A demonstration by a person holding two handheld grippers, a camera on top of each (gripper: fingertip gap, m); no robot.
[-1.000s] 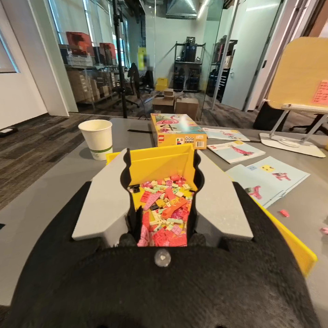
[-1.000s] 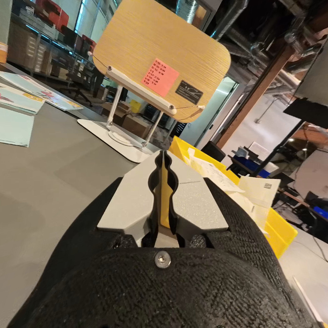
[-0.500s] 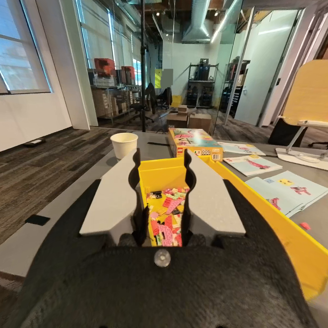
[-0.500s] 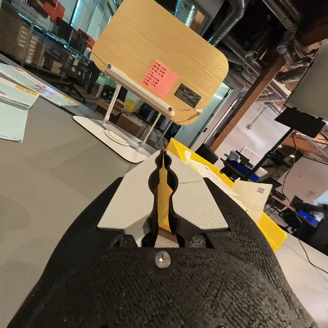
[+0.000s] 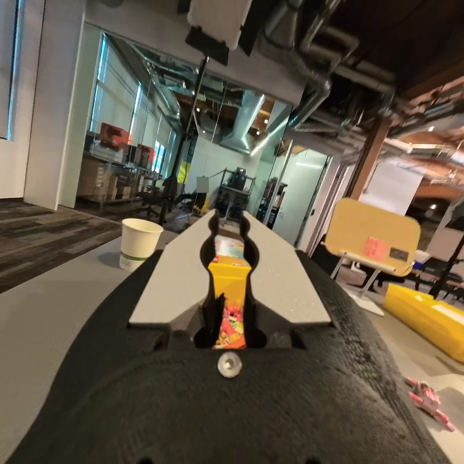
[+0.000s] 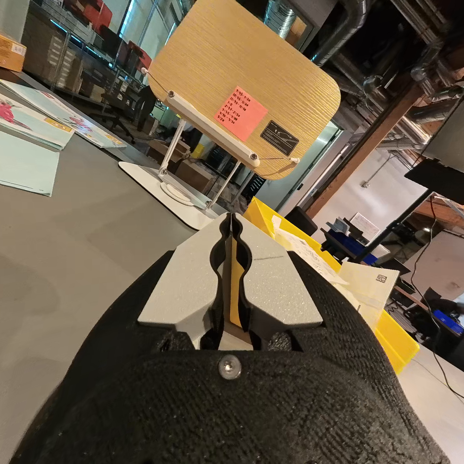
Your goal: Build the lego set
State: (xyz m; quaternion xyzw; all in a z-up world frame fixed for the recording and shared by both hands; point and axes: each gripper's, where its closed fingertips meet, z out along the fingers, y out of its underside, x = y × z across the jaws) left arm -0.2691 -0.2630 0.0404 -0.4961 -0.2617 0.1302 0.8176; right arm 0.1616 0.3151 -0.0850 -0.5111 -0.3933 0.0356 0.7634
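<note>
Yellow plastic fills the gap between the fingers of the left hand-held gripper (image 5: 229,218): the brick bin (image 5: 229,280) sits straight ahead and below it, at frame centre, with loose pink and red lego pieces (image 5: 231,326) in its near end. Its jaws stand a little apart and hold nothing. The bin's long axis seems to run away along the fingers, so a forward, downward dip would likely reach the bricks. The right hand-held gripper (image 6: 231,218) has its tips together, empty, aimed at a second yellow bin (image 6: 396,336) of paper bags at right of frame. Left is the nearer. A few pink bricks (image 5: 424,399) lie on the grey worktop (image 5: 50,313), lower right.
</note>
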